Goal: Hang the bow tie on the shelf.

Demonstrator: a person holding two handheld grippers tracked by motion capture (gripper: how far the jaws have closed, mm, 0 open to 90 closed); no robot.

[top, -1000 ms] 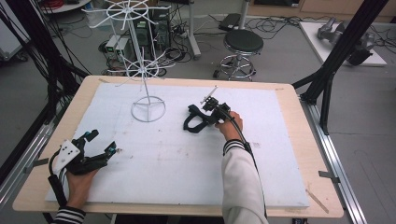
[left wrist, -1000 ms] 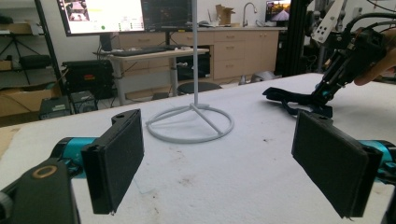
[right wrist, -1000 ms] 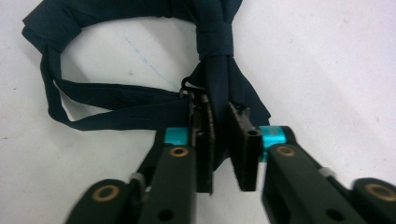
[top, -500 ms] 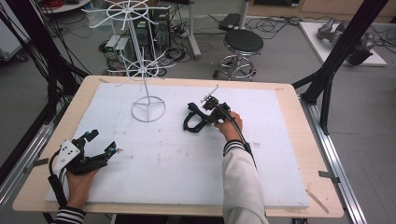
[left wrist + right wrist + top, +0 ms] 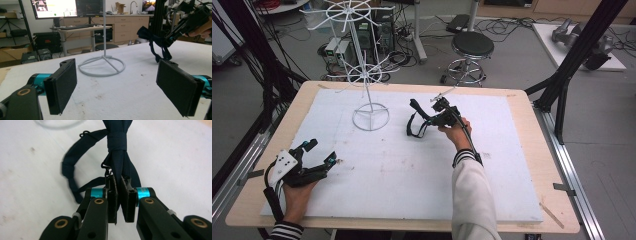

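Right gripper is carrying a bow tie toward the white rack

Over the table (image 5: 512, 165), the rack (image 5: 371, 119) is standing to the left of the right gripper (image 5: 438, 119), much nearer to it than to the left gripper (image 5: 323, 159), which is resting released at the near left edge. The right gripper is clenching the dark bow tie (image 5: 117, 152) by one wing; its strap is hanging leftward, toward the rack's ring base.

We see bare white board (image 5: 412, 175) between our two grippers, free to cross. The wire rack (image 5: 371, 119) stands at the board's far left, just beside the bow tie (image 5: 417, 122).
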